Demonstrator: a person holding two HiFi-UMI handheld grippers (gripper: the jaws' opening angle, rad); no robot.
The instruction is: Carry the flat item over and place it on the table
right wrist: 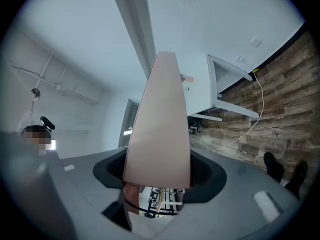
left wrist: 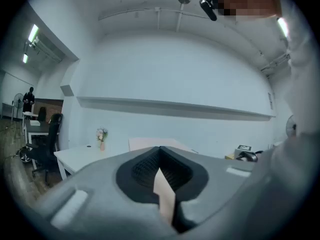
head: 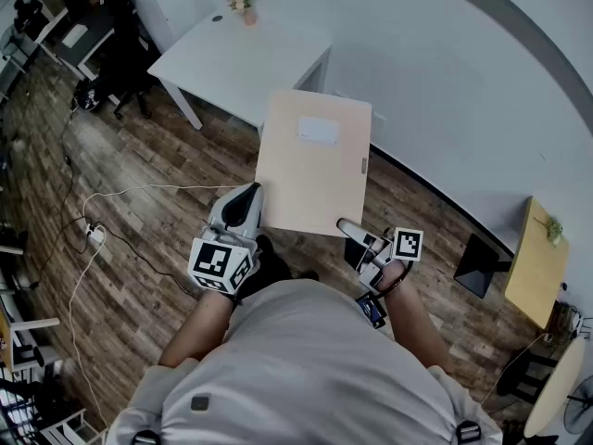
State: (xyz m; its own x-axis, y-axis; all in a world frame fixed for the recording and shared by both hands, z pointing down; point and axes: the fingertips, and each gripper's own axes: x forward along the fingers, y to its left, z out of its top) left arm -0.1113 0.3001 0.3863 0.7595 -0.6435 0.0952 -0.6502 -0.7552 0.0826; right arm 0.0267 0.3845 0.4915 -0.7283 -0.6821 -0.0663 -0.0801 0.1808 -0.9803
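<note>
Clamped with the left claw [head: 248,202] at the near-left corner of the flat item [head: 313,160] and with the right claw [head: 350,231] at its near-right corner. Held level in the air above the wood floor [head: 139,165], short of the white desk [head: 232,58] ahead. Gripped along one edge only, so likely to droop or twist free at the far end; could clip the desk's rim if brought in low.

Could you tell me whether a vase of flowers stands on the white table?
Yes, a small pink vase of flowers stands near the far edge of the white rectangular table.
</note>
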